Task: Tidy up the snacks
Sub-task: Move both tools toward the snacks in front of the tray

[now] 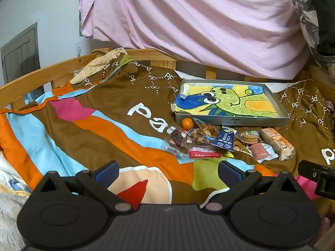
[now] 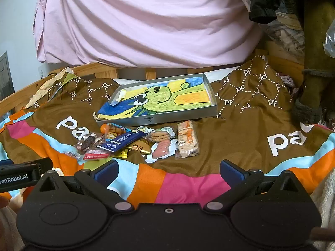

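Several wrapped snacks lie in a loose pile on the brown patterned blanket (image 1: 125,96): a small orange (image 1: 187,123), a blue sachet (image 1: 224,140), a red packet (image 1: 204,153), pink sausages (image 1: 259,151), round biscuits (image 1: 249,137) and a long cracker pack (image 1: 277,143). Just behind them sits a shallow metal tray (image 1: 231,122) lined with a green cartoon drawing. My left gripper (image 1: 168,172) is open and empty, short of the pile. My right gripper (image 2: 168,171) is open and empty too, with the cracker pack (image 2: 187,139), sausages (image 2: 162,148) and blue sachet (image 2: 123,141) ahead and the tray (image 2: 167,119) beyond.
A wooden bed rail (image 1: 52,71) curves along the left and back. A pink sheet (image 1: 188,21) hangs behind the tray. Dark clothes and bags (image 2: 293,21) crowd the right. The other gripper's finger (image 1: 316,177) pokes in at the right edge.
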`<state>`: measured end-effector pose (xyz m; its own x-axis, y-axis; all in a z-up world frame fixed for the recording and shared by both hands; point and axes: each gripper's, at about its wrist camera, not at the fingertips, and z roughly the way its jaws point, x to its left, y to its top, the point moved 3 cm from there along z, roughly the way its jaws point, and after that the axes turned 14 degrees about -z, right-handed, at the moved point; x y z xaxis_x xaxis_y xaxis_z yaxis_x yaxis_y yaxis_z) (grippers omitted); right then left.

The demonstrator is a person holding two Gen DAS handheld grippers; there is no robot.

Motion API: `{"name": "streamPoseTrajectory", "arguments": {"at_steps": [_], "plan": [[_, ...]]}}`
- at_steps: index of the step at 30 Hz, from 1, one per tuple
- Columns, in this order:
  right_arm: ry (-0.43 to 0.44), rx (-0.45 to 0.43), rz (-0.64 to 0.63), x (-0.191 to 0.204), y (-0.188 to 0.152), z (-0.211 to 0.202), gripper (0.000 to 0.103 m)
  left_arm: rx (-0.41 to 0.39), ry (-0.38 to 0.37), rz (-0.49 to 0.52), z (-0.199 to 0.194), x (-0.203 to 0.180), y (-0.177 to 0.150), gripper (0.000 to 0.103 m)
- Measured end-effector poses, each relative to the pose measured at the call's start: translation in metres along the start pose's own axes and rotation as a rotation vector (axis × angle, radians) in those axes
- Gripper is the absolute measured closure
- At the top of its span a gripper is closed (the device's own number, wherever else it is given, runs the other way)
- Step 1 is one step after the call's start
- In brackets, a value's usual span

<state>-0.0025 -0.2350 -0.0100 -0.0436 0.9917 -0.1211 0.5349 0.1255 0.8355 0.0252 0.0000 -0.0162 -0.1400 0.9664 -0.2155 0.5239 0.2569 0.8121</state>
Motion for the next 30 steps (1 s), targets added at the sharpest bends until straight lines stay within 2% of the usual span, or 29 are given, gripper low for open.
{"name": "streamPoseTrajectory", "arguments": {"at_steps": [7, 13, 30], "plan": [[0.0, 0.023, 0.011, -0.003, 0.004, 0.004, 0.001, 0.008, -0.008, -0.002, 0.001, -0.001, 0.002, 0.0], [0.0, 0.024, -0.014, -0.003, 0.016, 0.011, 0.001, 0.022, -0.016, -0.001, 0.006, 0.002, 0.017, 0.001], [0.022, 0.021, -0.084, -0.008, 0.046, 0.048, 0.001, 0.055, -0.02, 0.028, 0.045, -0.026, 0.034, 0.0]]}}
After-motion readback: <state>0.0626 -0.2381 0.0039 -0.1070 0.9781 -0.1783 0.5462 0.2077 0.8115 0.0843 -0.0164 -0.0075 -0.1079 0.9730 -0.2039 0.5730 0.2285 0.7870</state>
